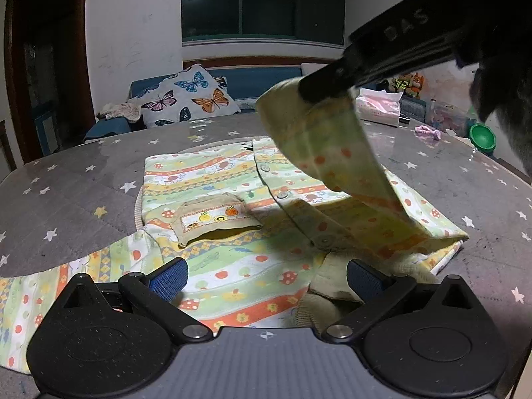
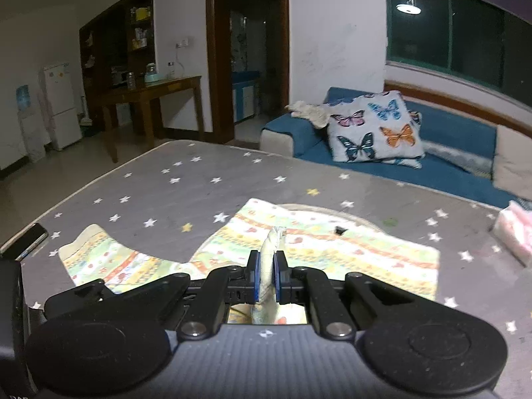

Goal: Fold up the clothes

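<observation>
One big table with stars holds the baby shirt. At 1 o'clock, the right gripper pinches its sleeve, folding it over. Left gripper gapes wide, holding nothing. Next, I think, lay the sleeve flat.

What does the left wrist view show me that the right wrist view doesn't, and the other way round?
Only the left wrist view shows the shirt's pocket, its snap buttons, the green bowl, and the left tongs open over the fabric. It also shows the right tongs from outside, lifting the sleeve.

Only the right wrist view shows the right tongs shut on that sleeve, plus the wooden table and fridge.

Both show the shirt, the star-patterned tablecloth, the butterfly pillow and the tissue pack.
</observation>
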{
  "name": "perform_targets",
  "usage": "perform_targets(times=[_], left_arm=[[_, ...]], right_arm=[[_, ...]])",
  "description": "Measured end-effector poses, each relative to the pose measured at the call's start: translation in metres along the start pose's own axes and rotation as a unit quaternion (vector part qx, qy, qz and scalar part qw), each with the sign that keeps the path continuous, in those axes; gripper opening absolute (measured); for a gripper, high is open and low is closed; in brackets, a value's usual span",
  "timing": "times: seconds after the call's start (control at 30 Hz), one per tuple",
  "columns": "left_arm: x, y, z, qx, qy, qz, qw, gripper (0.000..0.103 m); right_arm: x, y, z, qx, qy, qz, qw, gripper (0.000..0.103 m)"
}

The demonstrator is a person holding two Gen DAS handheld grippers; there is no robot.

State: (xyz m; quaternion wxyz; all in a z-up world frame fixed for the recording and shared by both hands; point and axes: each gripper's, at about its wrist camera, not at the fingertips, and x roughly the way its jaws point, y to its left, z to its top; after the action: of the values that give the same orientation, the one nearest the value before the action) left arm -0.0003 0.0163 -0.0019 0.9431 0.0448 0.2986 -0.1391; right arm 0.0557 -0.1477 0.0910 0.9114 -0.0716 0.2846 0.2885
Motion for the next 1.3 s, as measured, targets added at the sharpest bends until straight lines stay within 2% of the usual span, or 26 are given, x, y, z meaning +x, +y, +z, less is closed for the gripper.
perform_targets(times=[0.17,0.33,0.5,0.63,0.87,1.0,1.07,1.3], left_arm=[[0.000,0.002,-0.001,-0.002,0.006,0.008,0.9999,0.103],[-0.002,0.006,-0.001,-0.004,0.010,0.018,0.9998,0.103],[-0.004,0.009,0.000,-0.007,0.008,0.023,0.9997,0.103],[-0.006,0.009,0.005,-0.008,0.000,0.022,0.9997,0.102],[-0.001,0.002,0.017,-0.006,-0.009,0.010,0.9999,0.096],[0.003,-0.005,0.021,0.002,-0.013,0.004,0.9999,0.090],[0.005,-0.006,0.023,0.004,-0.013,0.000,0.9999,0.087],[0.020,-0.010,0.024,0.003,0.001,-0.014,0.9999,0.061]], right_arm=[[0.005,-0.004,-0.006,0.012,0.003,0.025,1.000,0.014],[-0.012,-0.023,-0.010,0.012,0.002,0.012,1.000,0.023],[-0.026,-0.053,-0.027,0.017,0.023,-0.023,0.999,0.024],[-0.032,-0.080,-0.058,0.031,0.058,-0.042,0.997,0.024],[-0.026,-0.095,-0.098,0.059,0.089,-0.036,0.994,0.024],[-0.022,-0.102,-0.119,0.074,0.105,-0.032,0.991,0.024],[-0.024,-0.103,-0.115,0.071,0.100,-0.029,0.992,0.024],[-0.009,-0.113,-0.091,0.069,0.067,-0.039,0.995,0.023]])
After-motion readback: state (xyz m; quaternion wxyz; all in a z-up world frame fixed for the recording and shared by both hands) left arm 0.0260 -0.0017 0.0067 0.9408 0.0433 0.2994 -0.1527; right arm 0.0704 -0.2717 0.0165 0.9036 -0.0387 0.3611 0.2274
